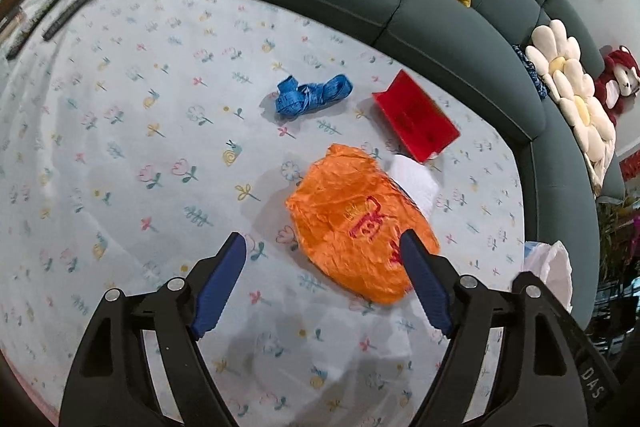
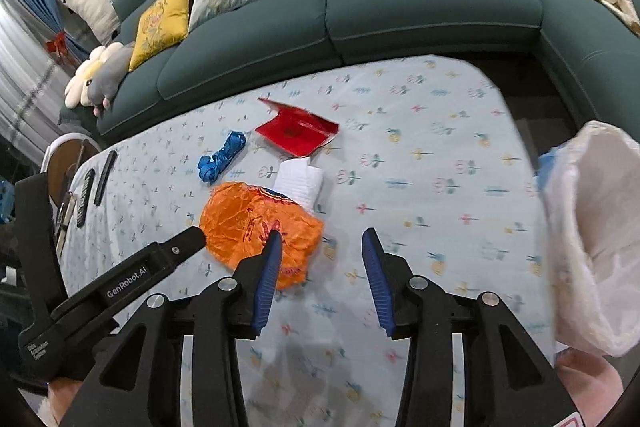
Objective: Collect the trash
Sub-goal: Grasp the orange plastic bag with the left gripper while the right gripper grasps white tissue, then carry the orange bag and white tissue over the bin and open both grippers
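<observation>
Wrapper point(image 1: 356, 227), orange and crinkled, lies on the table point(image 1: 120, 147) just ahead of the left gripper point(image 1: 324, 247), whose jaws stand wide apart and empty; its right finger overlaps the wrapper's near edge in that view, though whether it touches I cannot tell. The right gripper point(image 2: 320, 243) is also spread and holds nothing, with the wrapper ahead and to its left.

The wrapper looks like thin foil or film: very light, soft, likely to crumple and slide on the cloth, not fragile. A pinch on a raised fold or the near edge should serve better than pressing down on the flat middle.

Beyond it, touching or tucked under its far side, sits a white tissue point(image 1: 414, 179), soft and easily squeezed anywhere. Farther ahead lie a blue ribbon point(image 1: 312, 95), limp and best taken at its bunched middle, and a red card point(image 1: 416, 115), stiffer, best taken at its upturned edge. A white bag point(image 2: 596, 227) hangs open to the right gripper's right.
</observation>
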A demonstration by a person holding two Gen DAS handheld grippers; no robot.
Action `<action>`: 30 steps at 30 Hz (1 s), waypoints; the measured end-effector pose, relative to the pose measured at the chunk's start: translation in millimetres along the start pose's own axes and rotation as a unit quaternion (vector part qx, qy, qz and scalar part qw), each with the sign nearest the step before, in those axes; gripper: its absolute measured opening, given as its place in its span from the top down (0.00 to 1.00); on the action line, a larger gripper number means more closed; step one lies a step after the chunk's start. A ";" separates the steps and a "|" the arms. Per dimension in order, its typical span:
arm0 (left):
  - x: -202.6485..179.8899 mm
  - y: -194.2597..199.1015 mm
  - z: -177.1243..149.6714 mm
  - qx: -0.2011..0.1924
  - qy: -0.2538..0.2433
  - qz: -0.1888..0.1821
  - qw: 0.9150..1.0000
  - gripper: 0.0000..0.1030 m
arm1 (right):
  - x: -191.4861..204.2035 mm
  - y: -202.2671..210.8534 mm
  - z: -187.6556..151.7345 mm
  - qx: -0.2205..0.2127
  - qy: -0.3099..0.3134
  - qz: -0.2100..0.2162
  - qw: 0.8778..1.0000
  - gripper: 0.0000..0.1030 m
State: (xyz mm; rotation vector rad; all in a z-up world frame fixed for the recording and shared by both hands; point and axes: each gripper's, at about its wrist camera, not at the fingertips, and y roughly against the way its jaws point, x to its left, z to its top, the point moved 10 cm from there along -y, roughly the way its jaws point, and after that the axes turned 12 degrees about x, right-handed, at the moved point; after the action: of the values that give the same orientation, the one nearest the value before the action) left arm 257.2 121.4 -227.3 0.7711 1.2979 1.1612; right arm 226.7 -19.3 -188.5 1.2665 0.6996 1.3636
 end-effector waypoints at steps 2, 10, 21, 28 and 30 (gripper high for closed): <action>0.8 -8.2 5.4 0.009 0.003 -0.010 1.000 0.27 | 2.6 -14.2 6.8 0.009 -0.001 -0.004 1.000 0.60; 2.8 -38.9 23.5 0.042 0.002 -0.035 0.999 0.36 | 4.4 -66.3 38.0 0.037 -0.024 -0.006 0.999 0.60; 0.4 -56.0 20.1 0.057 -0.020 -0.049 0.997 0.78 | 15.4 -113.4 40.9 0.074 -0.023 -0.001 0.997 0.70; 3.7 -49.9 8.2 0.052 -0.020 -0.045 0.997 0.83 | 13.9 -108.6 26.2 0.076 -0.026 0.008 0.997 0.86; 3.7 -46.0 0.9 0.052 -0.020 -0.046 0.997 0.84 | 12.7 -104.4 17.6 0.078 -0.025 0.009 0.997 0.89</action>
State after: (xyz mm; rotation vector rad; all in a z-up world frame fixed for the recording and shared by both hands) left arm 267.2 111.8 -271.3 0.7983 1.3555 1.0072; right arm 277.9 12.6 -276.5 1.4287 0.7732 1.3078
